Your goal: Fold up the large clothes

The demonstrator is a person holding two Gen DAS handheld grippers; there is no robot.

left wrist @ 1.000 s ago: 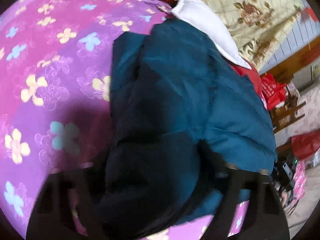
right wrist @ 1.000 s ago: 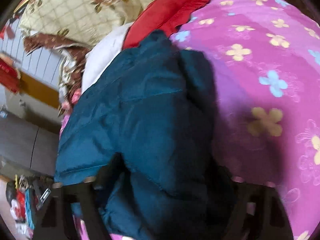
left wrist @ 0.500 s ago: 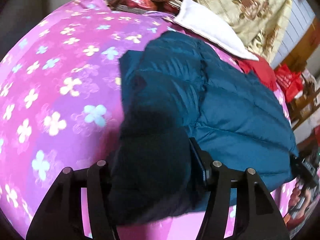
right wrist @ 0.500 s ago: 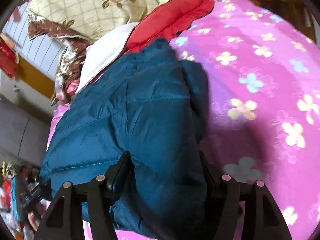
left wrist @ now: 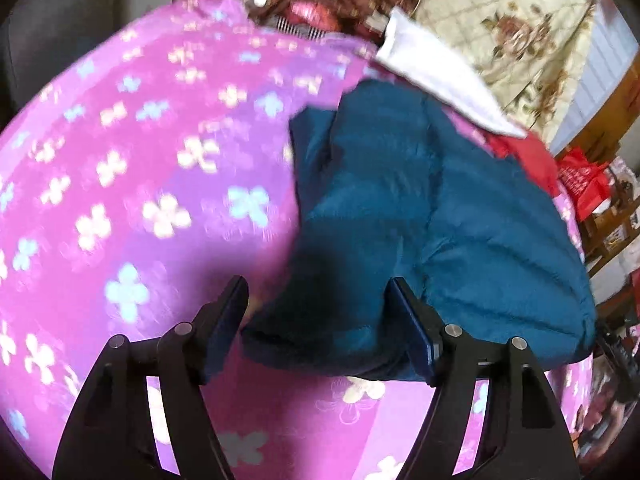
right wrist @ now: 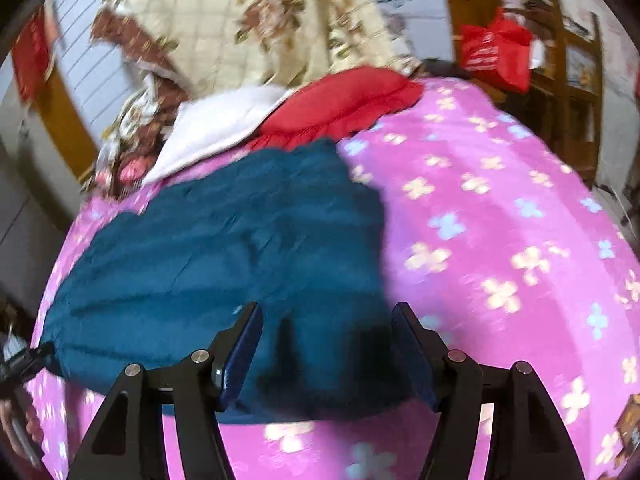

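Step in hand: the release after a fold — the teal puffer jacket [left wrist: 420,216] lies bundled on the bed, and both tools are letting it go.
Left hand-held gripper [left wrist: 316,320]: jaws opening; the jacket's dark near edge sits between them, the left pad clear of the cloth, the right pad close against it, though contact cannot be told.
Right hand-held gripper [right wrist: 326,344]: jaws opening, astride the near hem; the pads look just off the fabric, so no grip is judged.
Where the jacket is: on the pink floral bedspread [left wrist: 140,200], its far end near a white cloth [left wrist: 440,80] and a red pillow [right wrist: 340,104], with a cream flowered quilt [right wrist: 260,20] heaped behind.
Next move: probably to back both tools clear, check the bundle holds its shape, then take a fresh edge for another fold or press it flat. Puffy filling tends to spring open — a firm, wide pinch would suit.
Jacket material: smooth, faintly shiny shell, quilted in broad stitched bands, thick and padded; the folded shape is a rounded slab, higher at one long side.
Bedspread: soft-looking, matte, printed with pale yellow and blue four-petal flowers.
Sharpness: both views are motion-blurred, so fine seams are unclear.
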